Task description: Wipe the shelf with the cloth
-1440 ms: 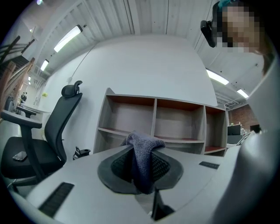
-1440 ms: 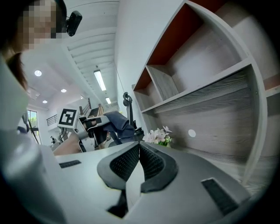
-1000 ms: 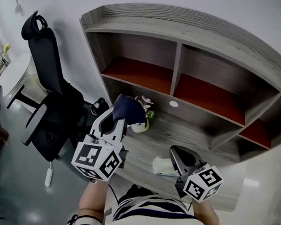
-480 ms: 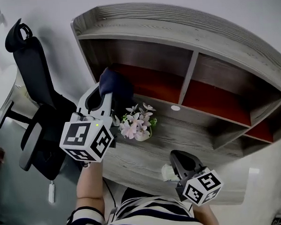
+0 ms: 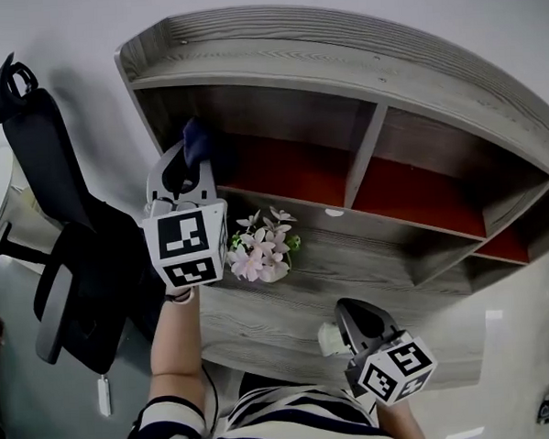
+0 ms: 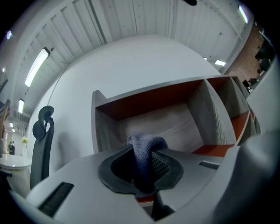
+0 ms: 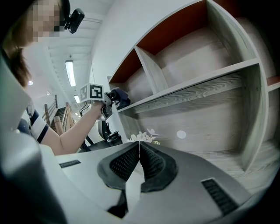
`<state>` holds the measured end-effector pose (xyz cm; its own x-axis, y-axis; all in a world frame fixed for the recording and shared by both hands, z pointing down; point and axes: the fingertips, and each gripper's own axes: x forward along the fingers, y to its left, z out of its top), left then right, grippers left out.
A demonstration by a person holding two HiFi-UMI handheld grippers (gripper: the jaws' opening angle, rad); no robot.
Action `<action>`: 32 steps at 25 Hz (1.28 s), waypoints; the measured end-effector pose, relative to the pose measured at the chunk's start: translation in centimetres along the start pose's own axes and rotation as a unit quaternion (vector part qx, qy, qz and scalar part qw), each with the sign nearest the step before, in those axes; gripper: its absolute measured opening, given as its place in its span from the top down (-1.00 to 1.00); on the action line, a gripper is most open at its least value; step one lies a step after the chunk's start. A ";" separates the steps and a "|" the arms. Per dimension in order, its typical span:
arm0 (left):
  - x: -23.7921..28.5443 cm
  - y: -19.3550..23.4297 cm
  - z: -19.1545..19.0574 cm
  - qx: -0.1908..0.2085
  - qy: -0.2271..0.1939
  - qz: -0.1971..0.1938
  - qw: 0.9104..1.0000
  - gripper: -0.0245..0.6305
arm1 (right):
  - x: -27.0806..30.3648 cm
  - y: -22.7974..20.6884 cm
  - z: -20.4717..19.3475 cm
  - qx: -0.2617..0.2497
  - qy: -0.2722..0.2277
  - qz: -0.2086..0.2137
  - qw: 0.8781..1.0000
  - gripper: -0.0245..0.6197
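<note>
The left tool (image 5: 191, 163) is clamped on one dark blue cloth (image 5: 195, 137). From the head view most of the cloth is hidden behind the tool. The left gripper view shows only a bunched fold rising between the jaws. The cloth sits at the front left corner of the shelf's (image 5: 340, 64) leftmost red-floored compartment, and I cannot tell whether it touches. Three red-floored compartments show, with the rightmost cut off by the shelf's side. The right tool (image 5: 353, 315) hangs low over the desk (image 5: 261, 306), its jaws pressed together with nothing between them. A white object (image 5: 328, 339) beside it is half covered and cannot be identified. One bunch of flowers (image 5: 260, 250) stands on the desk, its pot hidden. One black chair (image 5: 37, 153) stands at the left.
</note>
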<state>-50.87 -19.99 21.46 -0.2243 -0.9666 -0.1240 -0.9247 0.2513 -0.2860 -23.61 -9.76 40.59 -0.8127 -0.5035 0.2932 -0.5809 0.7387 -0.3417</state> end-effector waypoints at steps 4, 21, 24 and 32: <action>1.5 -0.4 -1.9 0.039 0.031 0.001 0.999 0.78 | -0.1 -0.2 -0.3 0.011 0.000 -0.010 1.000 0.84; 3.7 -3.4 -5.7 0.071 0.148 -0.051 0.985 0.78 | -1.6 -1.1 -0.1 -0.002 0.004 -0.013 1.000 0.84; 3.9 -4.6 -5.7 0.079 0.159 -0.071 0.982 0.78 | -2.1 -1.4 -0.1 -0.001 0.005 -0.016 1.000 0.84; 3.5 -8.6 -4.5 0.086 0.153 -0.125 0.977 0.78 | -3.5 -2.4 -0.2 0.004 0.001 -0.028 1.000 0.84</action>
<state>-45.12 -25.76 27.76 -0.1044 -0.9622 0.2516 -0.9025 -0.0147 -0.4305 -19.34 -9.69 40.55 -0.7791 -0.5432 0.3129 -0.6255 0.7064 -0.3312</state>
